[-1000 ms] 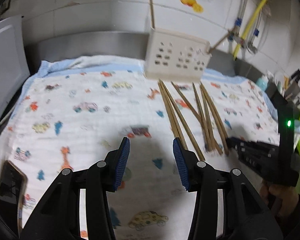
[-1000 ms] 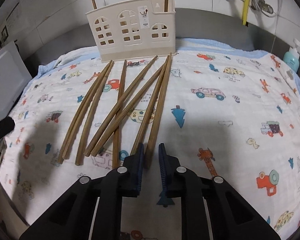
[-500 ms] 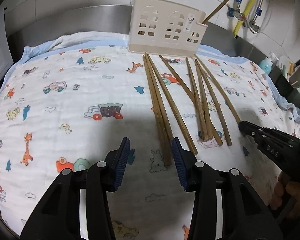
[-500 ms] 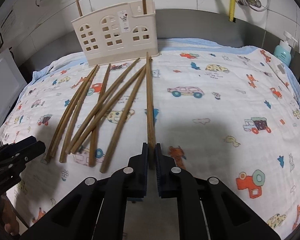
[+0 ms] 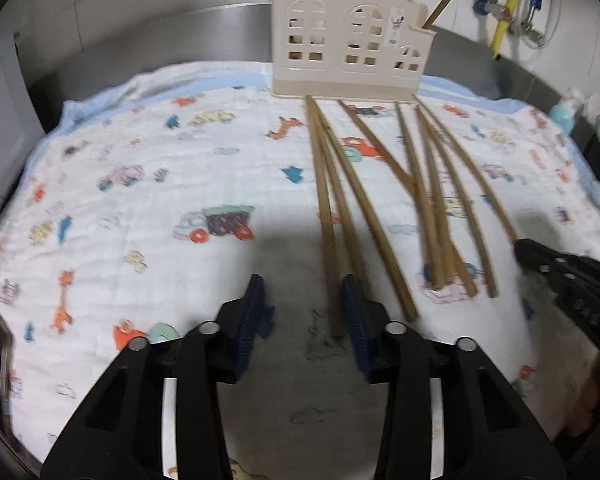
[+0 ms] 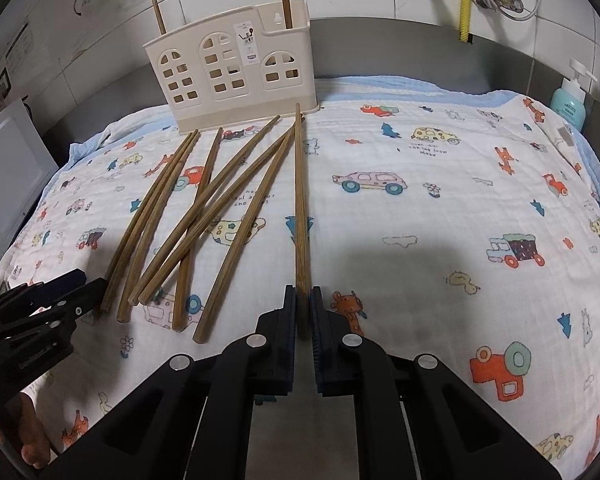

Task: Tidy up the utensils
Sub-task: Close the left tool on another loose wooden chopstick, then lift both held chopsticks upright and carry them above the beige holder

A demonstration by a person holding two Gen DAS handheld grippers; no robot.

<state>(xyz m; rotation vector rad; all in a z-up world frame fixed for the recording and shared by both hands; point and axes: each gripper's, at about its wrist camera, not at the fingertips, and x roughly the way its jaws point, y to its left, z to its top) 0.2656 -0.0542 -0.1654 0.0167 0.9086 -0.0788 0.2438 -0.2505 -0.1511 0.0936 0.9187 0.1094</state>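
We judge the task to be at an early stage. Two chopsticks already stand in the cream utensil holder (image 6: 236, 76) at the top centre of the right wrist view; the loose chopsticks (image 6: 188, 220) lie fanned out on the printed cloth (image 6: 440, 220) in front of it, left of centre.

Our right gripper (image 6: 303, 312), at the bottom centre of that view, has its fingers closed on the butt end of one chopstick (image 6: 299, 200). This chopstick runs straight up the frame, its tip just beside the holder's lower right corner. Whether it is lifted off the cloth cannot be told.

Our left gripper (image 5: 302, 308), at the bottom centre of the left wrist view, has its fingers spread apart and holds nothing. The butt end of the leftmost chopstick (image 5: 327, 232) lies between them, just beside the right finger.

Remaining: transfer every chopstick still on the cloth into the holder.
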